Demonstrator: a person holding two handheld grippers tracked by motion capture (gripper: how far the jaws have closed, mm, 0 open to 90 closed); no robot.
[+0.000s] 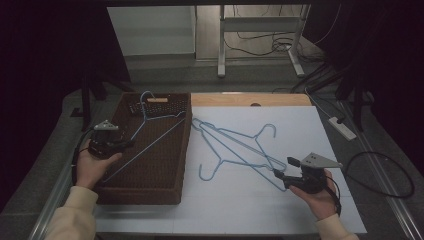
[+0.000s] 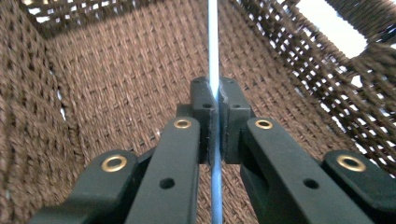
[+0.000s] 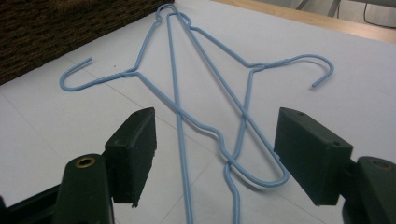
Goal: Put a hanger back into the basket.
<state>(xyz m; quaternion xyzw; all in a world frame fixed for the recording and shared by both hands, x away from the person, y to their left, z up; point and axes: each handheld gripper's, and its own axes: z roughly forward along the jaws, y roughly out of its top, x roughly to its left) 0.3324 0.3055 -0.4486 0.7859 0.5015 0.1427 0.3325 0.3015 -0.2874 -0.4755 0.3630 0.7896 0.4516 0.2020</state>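
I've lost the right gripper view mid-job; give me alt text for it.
The right gripper is open, its jaws on either side of two overlapping blue wire hangers lying on the white table. A brown woven basket sits at upper left.

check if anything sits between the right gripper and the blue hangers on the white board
Nothing visible does. The right gripper has its jaws open, straddling the crossed ends of the two blue hangers lying on the white board, with no other thing between.

Table (image 1: pixel 235 210), white top, with a bare wooden strip (image 1: pixel 280 99) along its far edge.
On it: a brown woven basket (image 1: pixel 150 192) at the left; two blue wire hangers (image 1: pixel 235 147), crossed over each other, just beside the basket.
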